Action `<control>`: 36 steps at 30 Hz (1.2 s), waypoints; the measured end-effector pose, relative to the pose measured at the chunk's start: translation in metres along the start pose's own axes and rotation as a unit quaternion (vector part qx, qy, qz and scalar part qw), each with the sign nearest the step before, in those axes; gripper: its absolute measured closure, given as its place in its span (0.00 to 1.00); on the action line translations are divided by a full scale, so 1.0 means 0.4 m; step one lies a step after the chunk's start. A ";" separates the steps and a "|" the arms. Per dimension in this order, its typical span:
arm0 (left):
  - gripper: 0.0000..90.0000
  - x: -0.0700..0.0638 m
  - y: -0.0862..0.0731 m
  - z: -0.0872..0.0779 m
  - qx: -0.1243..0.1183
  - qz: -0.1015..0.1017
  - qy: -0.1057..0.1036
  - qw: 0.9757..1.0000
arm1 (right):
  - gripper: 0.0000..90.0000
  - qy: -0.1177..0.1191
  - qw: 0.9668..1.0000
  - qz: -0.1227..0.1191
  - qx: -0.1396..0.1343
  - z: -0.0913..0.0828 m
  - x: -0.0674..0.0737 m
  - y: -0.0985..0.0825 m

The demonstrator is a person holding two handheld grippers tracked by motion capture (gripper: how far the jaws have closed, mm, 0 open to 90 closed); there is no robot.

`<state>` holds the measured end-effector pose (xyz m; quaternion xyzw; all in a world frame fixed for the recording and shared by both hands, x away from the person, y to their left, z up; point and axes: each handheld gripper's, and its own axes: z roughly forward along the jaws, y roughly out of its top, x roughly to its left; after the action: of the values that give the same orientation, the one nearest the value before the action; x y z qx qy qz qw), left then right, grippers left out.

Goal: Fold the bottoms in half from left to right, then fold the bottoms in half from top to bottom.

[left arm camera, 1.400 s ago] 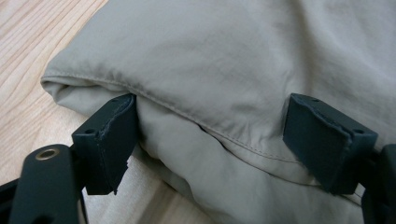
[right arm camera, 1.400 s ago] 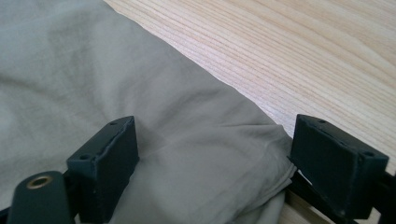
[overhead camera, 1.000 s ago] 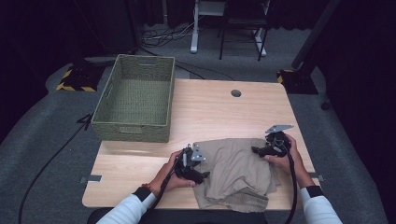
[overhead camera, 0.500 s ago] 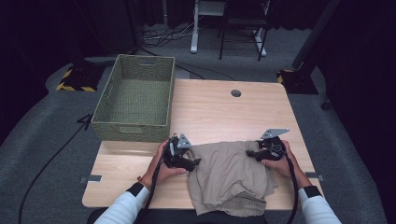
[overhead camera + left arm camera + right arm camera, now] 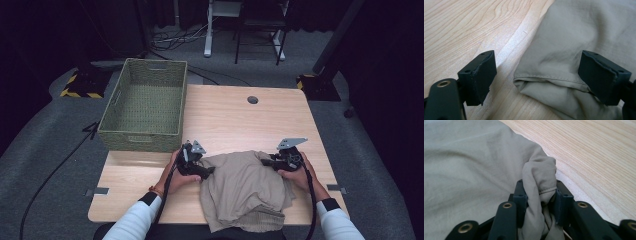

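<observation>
The right hand-held gripper [image 5: 539,202] has just been closing its jaws, and in the right gripper view they are clamped together on a bunched fold of the crumpled beige woven-cloth garment [image 5: 247,192]; the gathered cloth [image 5: 539,182] stands up between the two black pads, with a stitched hem edge showing against the pad on the right. In the high view this right hand-held gripper [image 5: 272,162] sits at the garment's 2 o'clock corner, its grey three-cornered plate tilted above it. The left hand-held gripper [image 5: 536,80] has its jaws wide apart and holds nothing: in the left gripper view a folded, hemmed corner of the garment [image 5: 574,50] lies flat between the pads, close to the pad on the right and well clear of the pad on the left, which hangs over bare wood. In the high view the left hand-held gripper [image 5: 204,170] rests at the garment's 10 o'clock corner, just at the cloth's edge. The garment lies in a rumpled heap on the light wooden bench [image 5: 240,120], toward the bench's 6 o'clock edge, with its lower folds hanging over that edge. An empty green woven rectangular basket [image 5: 145,107] stands at 10 o'clock on the bench, well apart from the garment.
</observation>
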<state>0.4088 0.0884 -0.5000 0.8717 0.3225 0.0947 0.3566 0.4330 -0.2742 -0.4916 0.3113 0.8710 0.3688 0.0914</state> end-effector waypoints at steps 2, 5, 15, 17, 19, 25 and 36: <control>0.23 -0.007 0.000 0.000 -0.002 0.019 -0.007 1.000 | 0.80 -0.002 1.000 0.000 0.000 0.001 0.000 0.002; 0.36 -0.009 -0.003 -0.004 -0.009 0.028 -0.020 0.999 | 0.82 -0.014 1.000 -0.013 0.005 0.002 0.005 0.008; 0.79 -0.007 -0.002 -0.010 -0.008 0.032 -0.070 0.997 | 0.84 -0.034 0.999 -0.025 0.008 0.002 0.011 0.019; 0.81 -0.011 -0.002 -0.011 -0.009 0.032 -0.067 0.997 | 0.84 -0.037 0.999 -0.023 0.004 0.001 0.012 0.020; 0.83 -0.018 -0.001 -0.012 -0.009 0.045 -0.058 0.997 | 0.85 -0.037 0.999 -0.020 0.003 0.002 0.011 0.020; 0.85 -0.017 0.008 -0.013 -0.010 0.046 -0.044 0.998 | 0.85 -0.056 0.998 -0.018 -0.014 -0.014 0.010 0.035; 0.86 -0.005 0.067 -0.035 -0.037 0.061 0.000 0.997 | 0.85 -0.091 0.994 -0.028 -0.056 -0.051 -0.005 0.078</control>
<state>0.4151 0.0806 -0.4712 0.8760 0.2646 0.1283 0.3822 0.4414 -0.2709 -0.4554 0.3131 0.8454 0.3845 0.1985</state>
